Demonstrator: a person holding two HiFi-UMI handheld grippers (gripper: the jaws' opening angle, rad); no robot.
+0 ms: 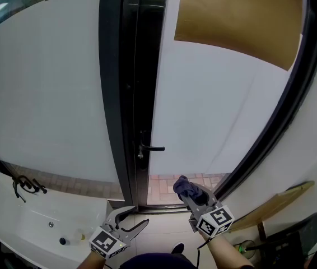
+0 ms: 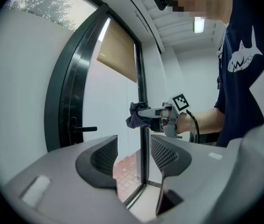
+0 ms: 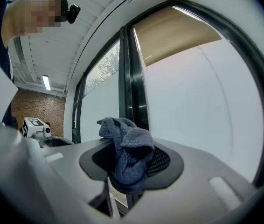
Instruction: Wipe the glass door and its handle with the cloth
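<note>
Nearest, at the lower left of the head view, the left gripper (image 1: 134, 219) points toward the door. Its own view shows its grey, mesh-faced fingers (image 2: 103, 157) wide apart, with only floor and door frame in the gap. Only the head view shows the white sink (image 1: 13, 214) and its dark tap (image 1: 25, 184) at the near left.

To the right and a little farther, the right gripper (image 1: 194, 194) has its fingers closed on a crumpled dark blue cloth (image 3: 129, 149). The fabric is nubbly terry and bunches up above the fingertips. The left gripper view alone shows this from the side, with the cloth held out level beside a black frame post. No view shows whether it touches the glass.

Beyond that, the black lever handle (image 1: 150, 148) juts right from the dark frame (image 1: 130, 83), up and left of the cloth. The glass door (image 1: 220, 111) is smooth and milky white. A tan blind (image 1: 237, 21) hangs over its far top. The right gripper view alone shows a brick wall (image 3: 34, 111) at the left.
</note>
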